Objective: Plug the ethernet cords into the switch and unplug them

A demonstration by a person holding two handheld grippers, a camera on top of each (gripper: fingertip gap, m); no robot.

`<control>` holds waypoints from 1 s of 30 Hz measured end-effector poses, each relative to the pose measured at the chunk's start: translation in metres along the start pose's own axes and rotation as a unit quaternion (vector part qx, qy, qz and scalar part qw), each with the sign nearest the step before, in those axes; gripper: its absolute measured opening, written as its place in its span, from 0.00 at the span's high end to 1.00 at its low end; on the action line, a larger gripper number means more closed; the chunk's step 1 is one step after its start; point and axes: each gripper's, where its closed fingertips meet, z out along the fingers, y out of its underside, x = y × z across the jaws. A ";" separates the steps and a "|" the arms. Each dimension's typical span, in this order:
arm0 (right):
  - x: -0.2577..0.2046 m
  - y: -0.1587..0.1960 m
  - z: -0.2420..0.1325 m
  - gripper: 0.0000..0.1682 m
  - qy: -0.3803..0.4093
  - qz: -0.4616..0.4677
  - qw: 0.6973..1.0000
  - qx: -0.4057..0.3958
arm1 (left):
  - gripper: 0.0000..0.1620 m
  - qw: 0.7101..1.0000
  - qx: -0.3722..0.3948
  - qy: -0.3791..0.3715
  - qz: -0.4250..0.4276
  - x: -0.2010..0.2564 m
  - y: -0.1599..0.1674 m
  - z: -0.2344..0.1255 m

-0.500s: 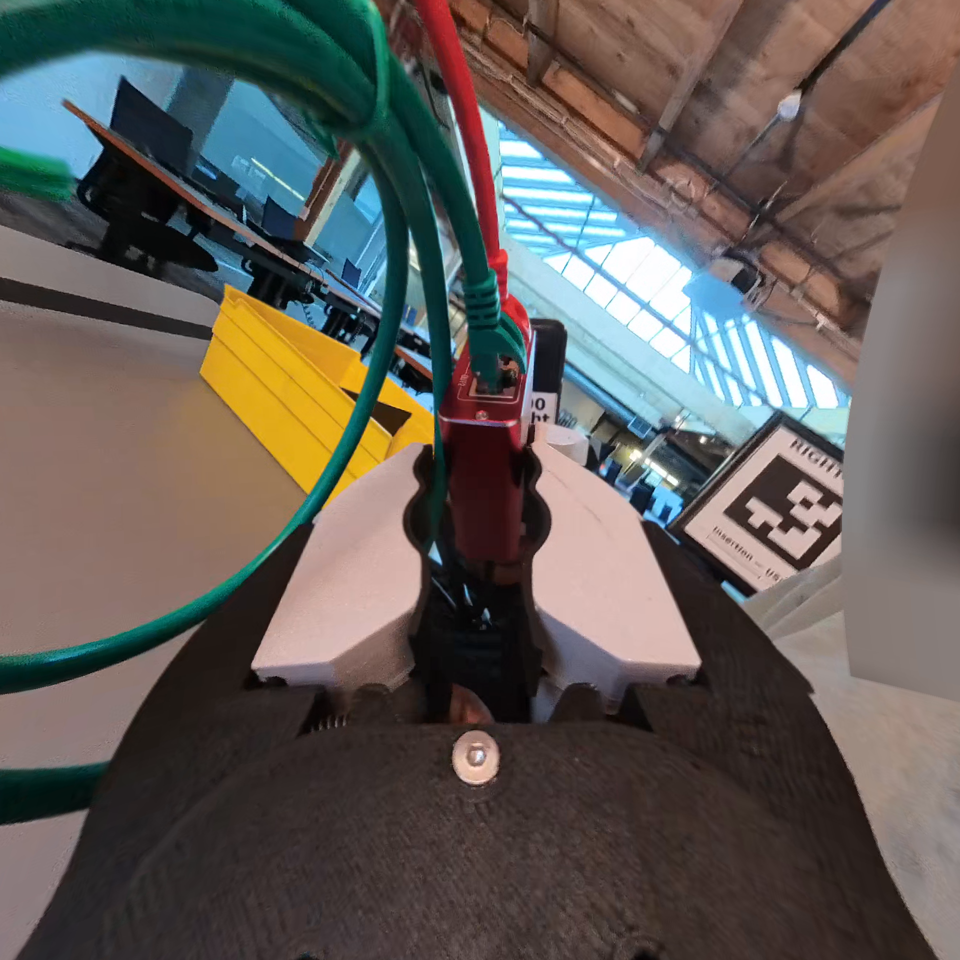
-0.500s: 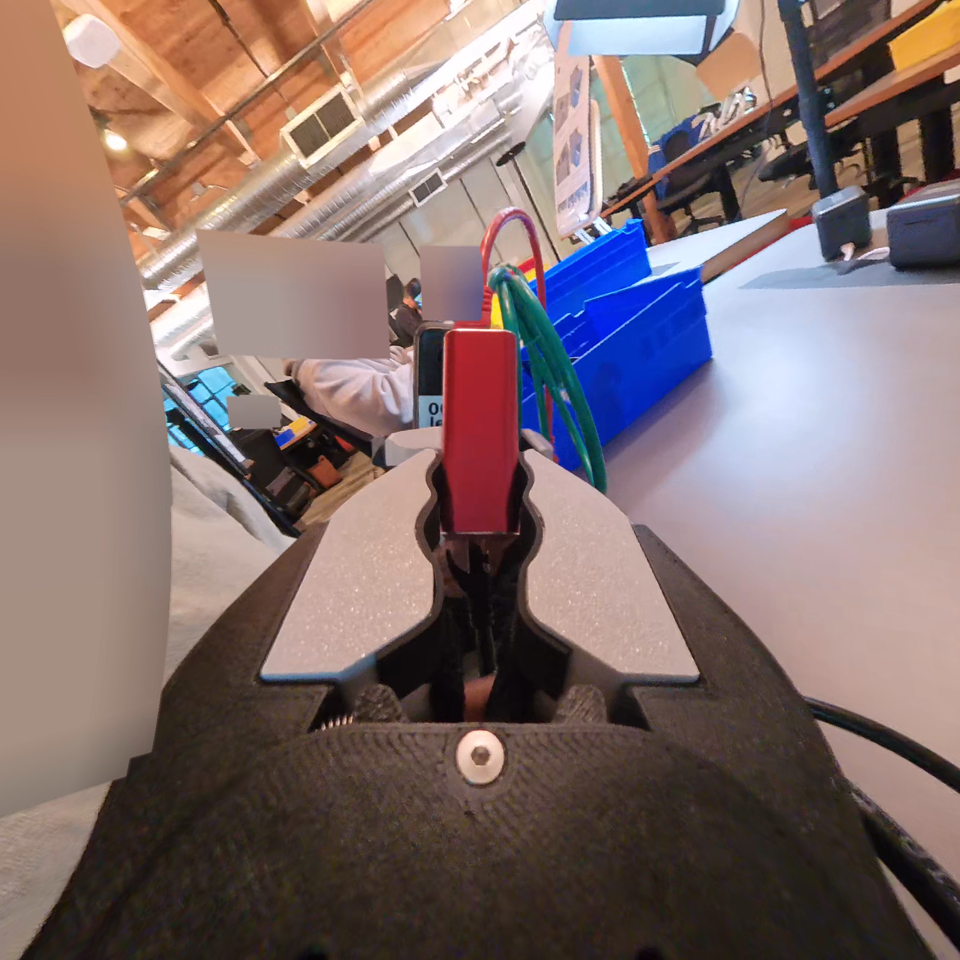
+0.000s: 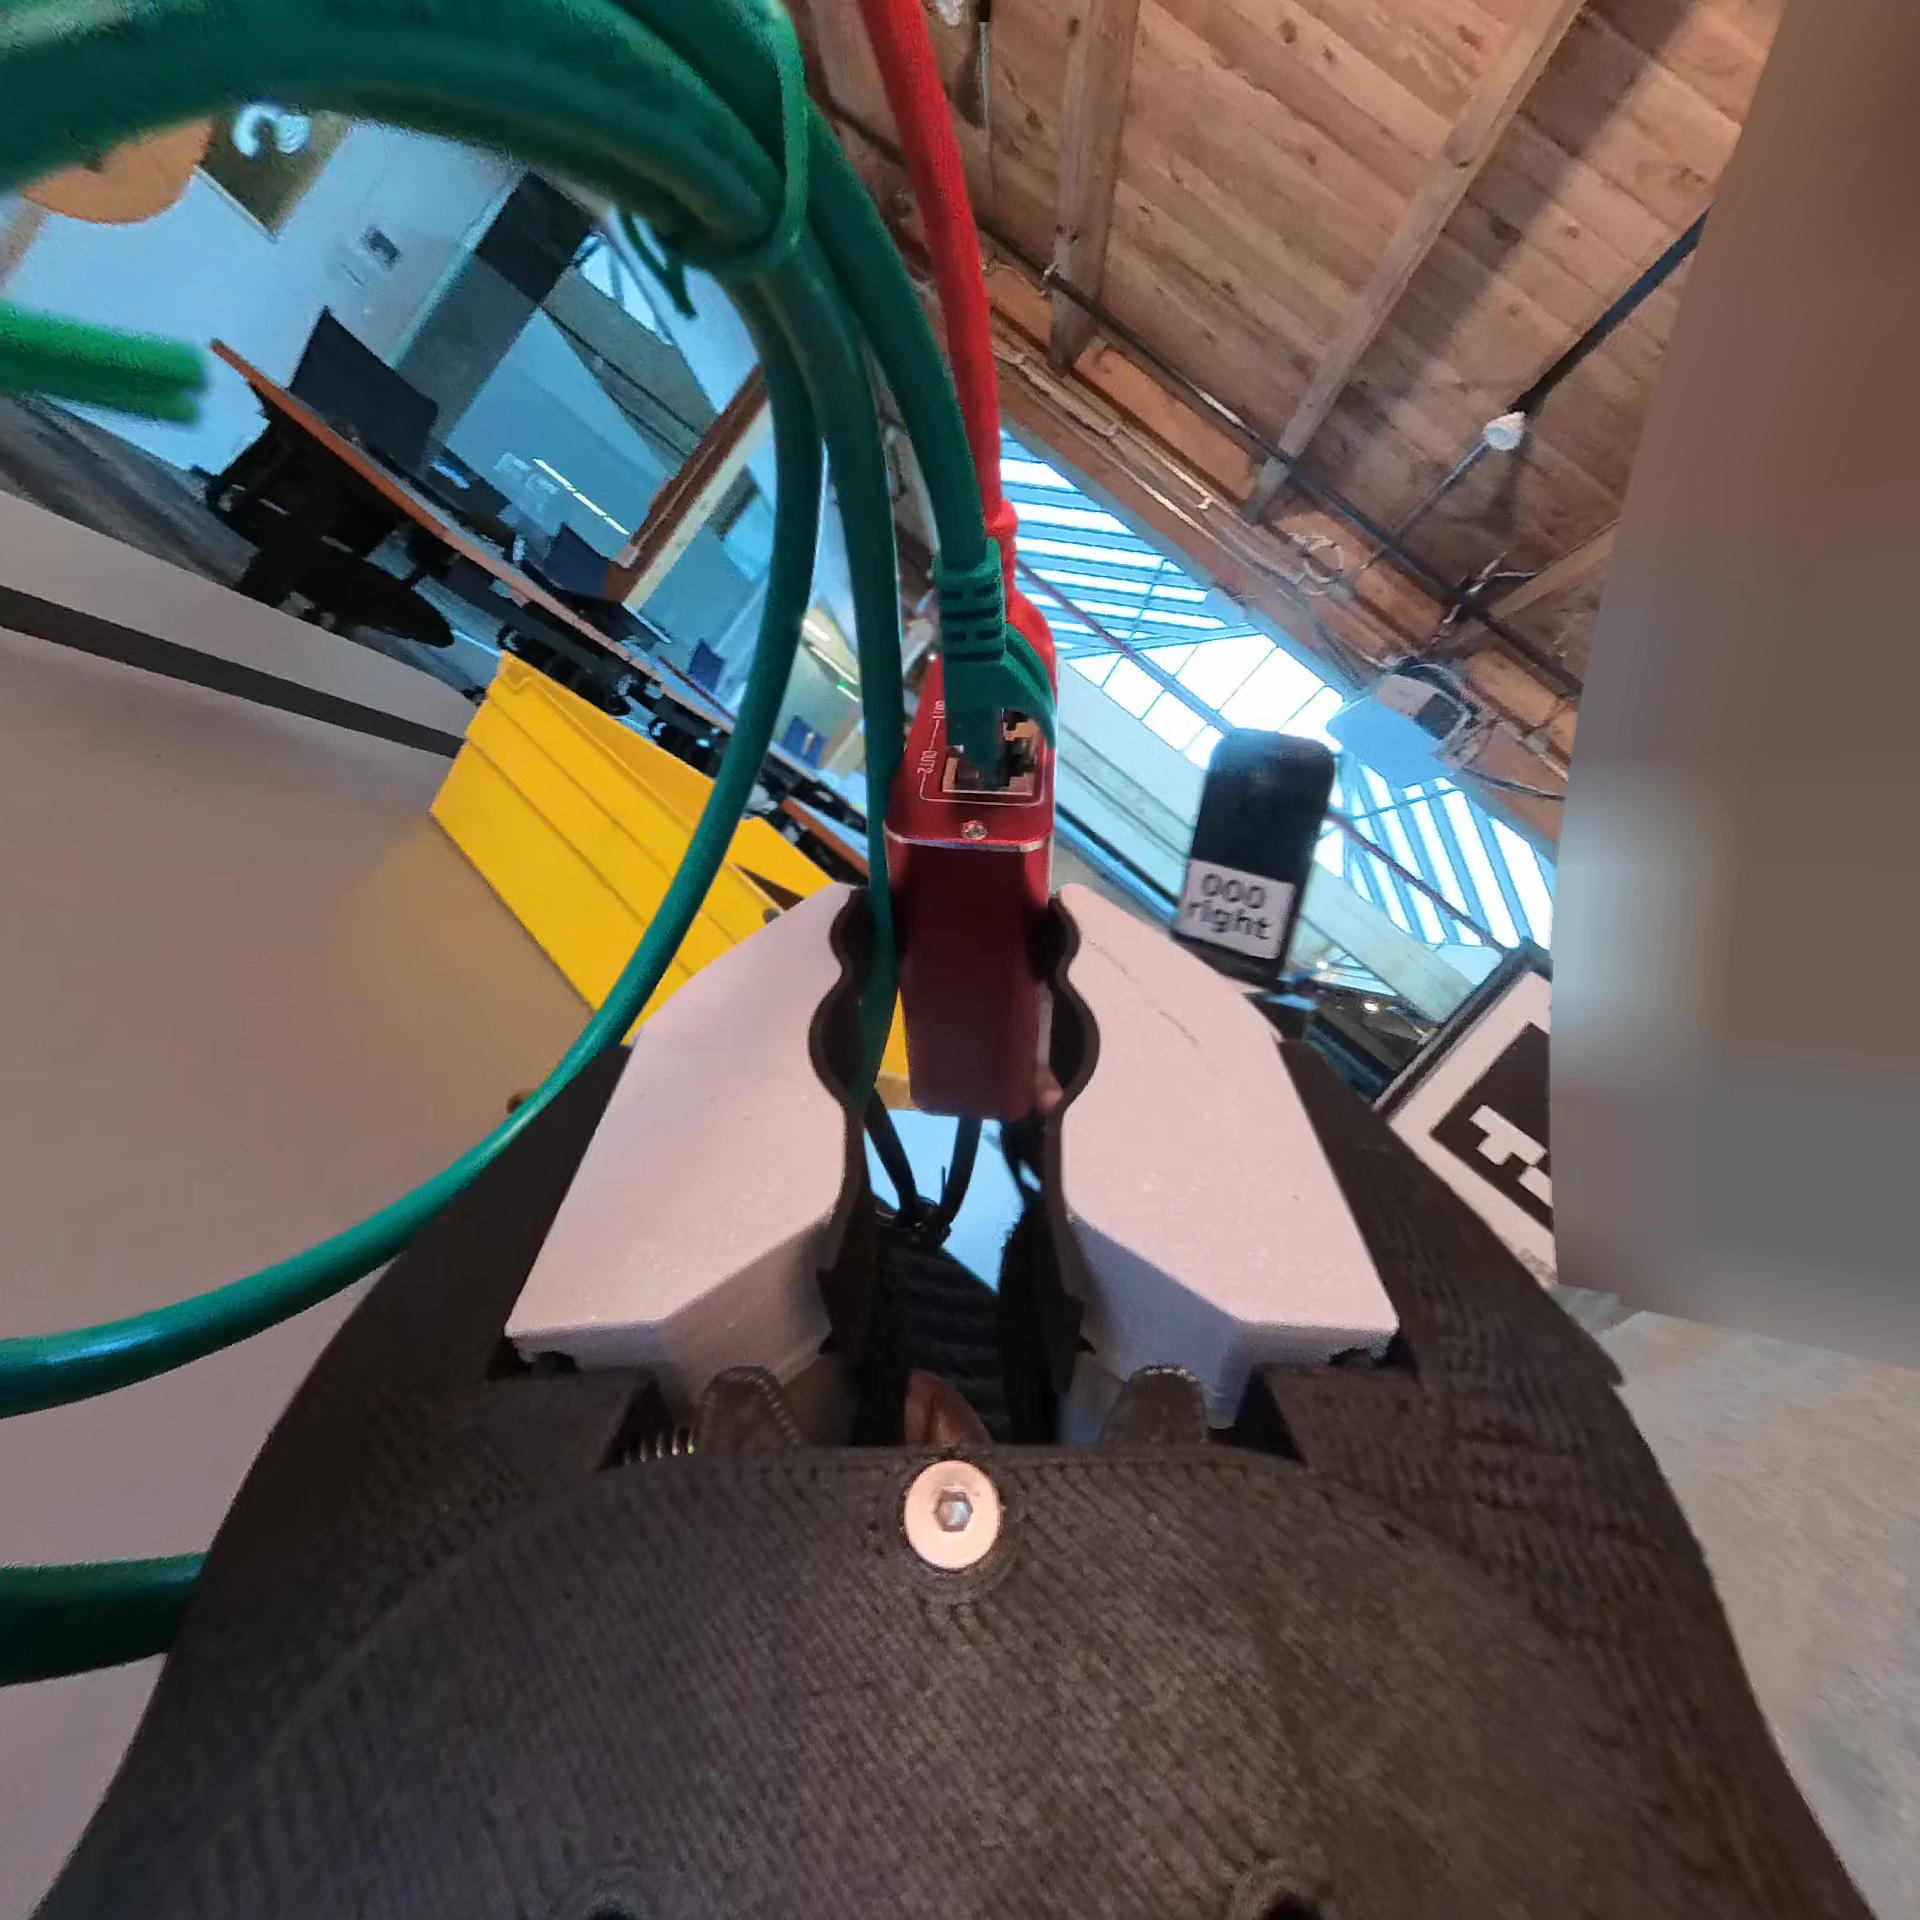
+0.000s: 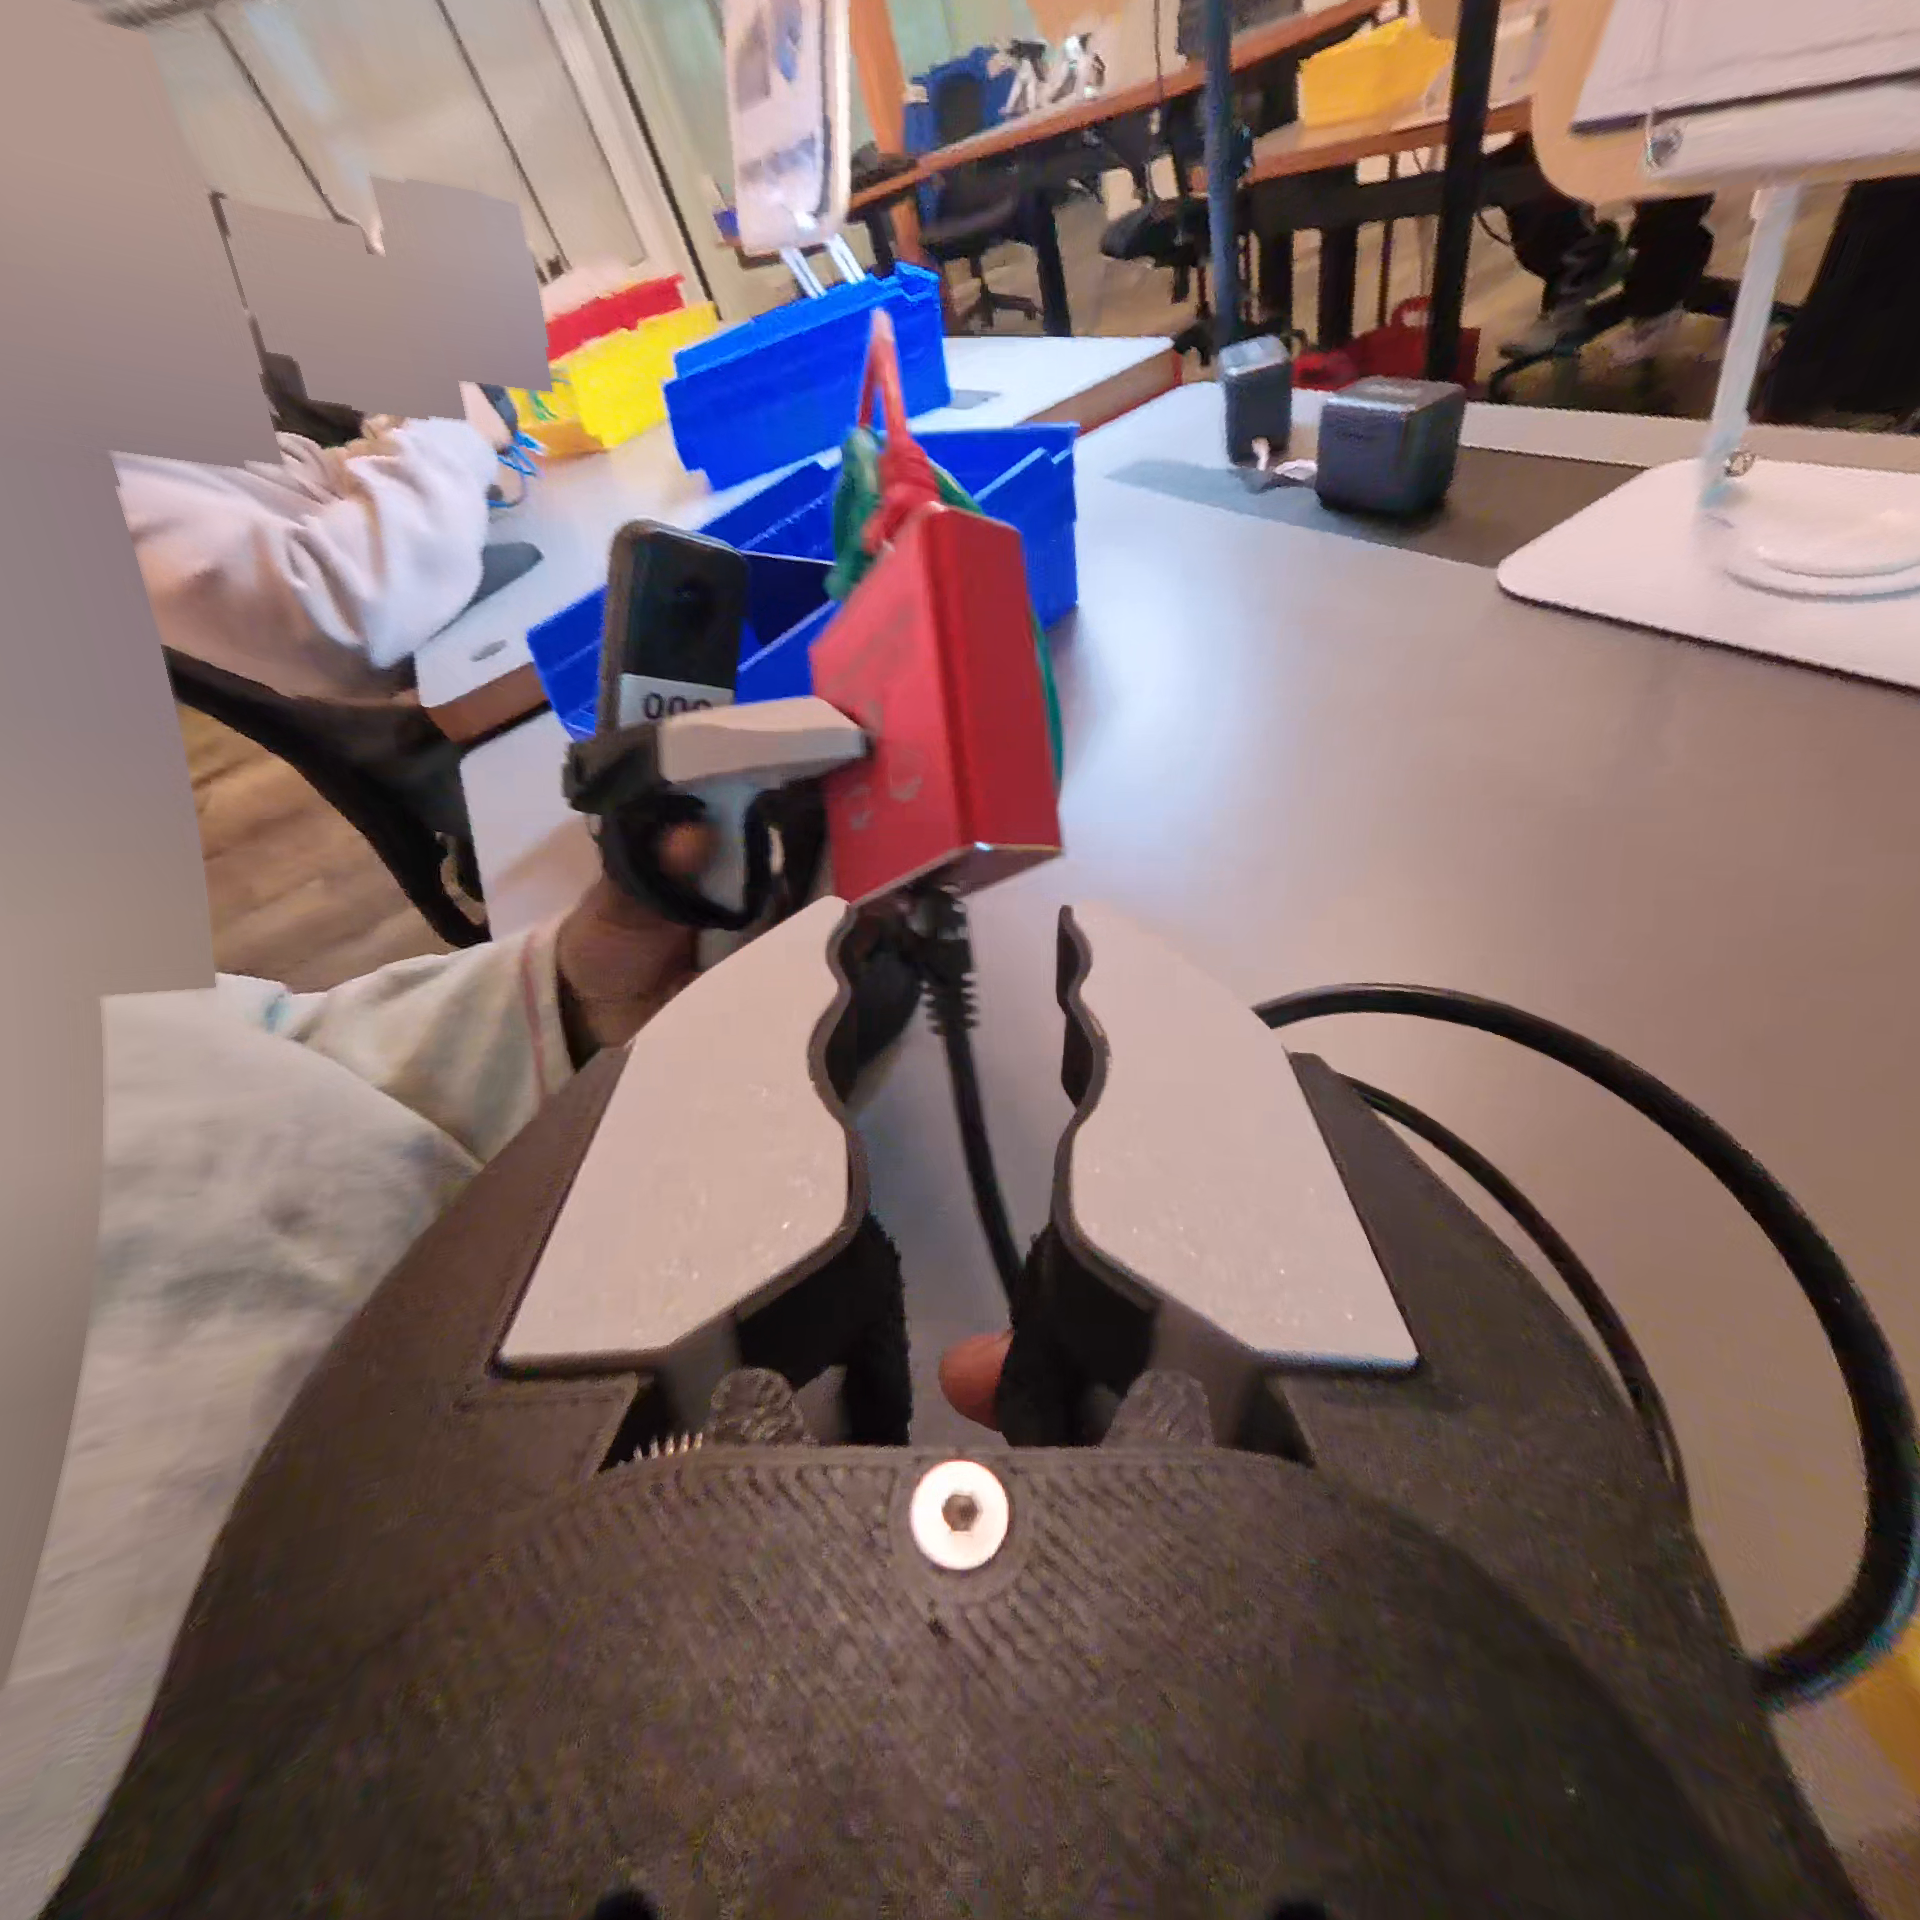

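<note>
My left gripper is shut on the red switch and holds it upright in the air. A green cord is plugged into the switch's top port, and its loops hang to the left. A red cord rises behind it. In the right wrist view the switch hangs tilted, pinched from the left by the left gripper. My right gripper is open and empty just below the switch. A black cord runs down from the switch's underside between the right gripper's fingers.
Blue bins stand behind the switch on the grey table. A yellow bin lies left of the left gripper. Two grey boxes and a white lamp base are at the far right. A person's white sleeve rests at another table.
My right gripper has opened, let go of the red switch and drawn back below it. My left gripper still holds the switch, which now shows tilted in the right wrist view.
</note>
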 end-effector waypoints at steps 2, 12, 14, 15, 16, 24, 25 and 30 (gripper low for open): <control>-0.001 0.004 0.006 0.78 -0.022 0.031 0.999 0.005 | 0.80 1.000 0.001 0.018 -0.007 0.005 0.000 0.000; -0.015 0.008 0.008 0.90 -0.131 0.117 0.983 0.050 | 0.80 1.000 -0.003 0.022 -0.007 0.006 0.001 -0.001; -0.015 0.009 0.009 0.90 -0.133 0.117 0.983 0.051 | 0.80 1.000 0.001 0.023 -0.009 0.007 0.001 -0.001; -0.015 0.009 0.009 0.90 -0.135 0.119 0.982 0.051 | 0.80 1.000 0.002 0.023 -0.008 0.007 0.000 -0.001; -0.015 0.010 0.010 0.89 -0.136 0.120 0.982 0.046 | 0.80 1.000 0.002 0.023 -0.007 0.007 0.001 -0.001; -0.021 0.011 0.012 0.91 -0.173 0.131 0.974 0.056 | 0.79 1.000 -0.002 0.029 -0.003 0.009 0.001 -0.001; -0.022 0.010 0.012 0.91 -0.177 0.128 0.974 0.056 | 0.77 1.000 -0.009 0.026 0.003 0.008 0.003 -0.001; -0.025 0.016 0.015 0.92 -0.187 0.131 0.973 0.035 | 0.78 0.999 -0.031 0.002 0.030 0.005 0.009 0.000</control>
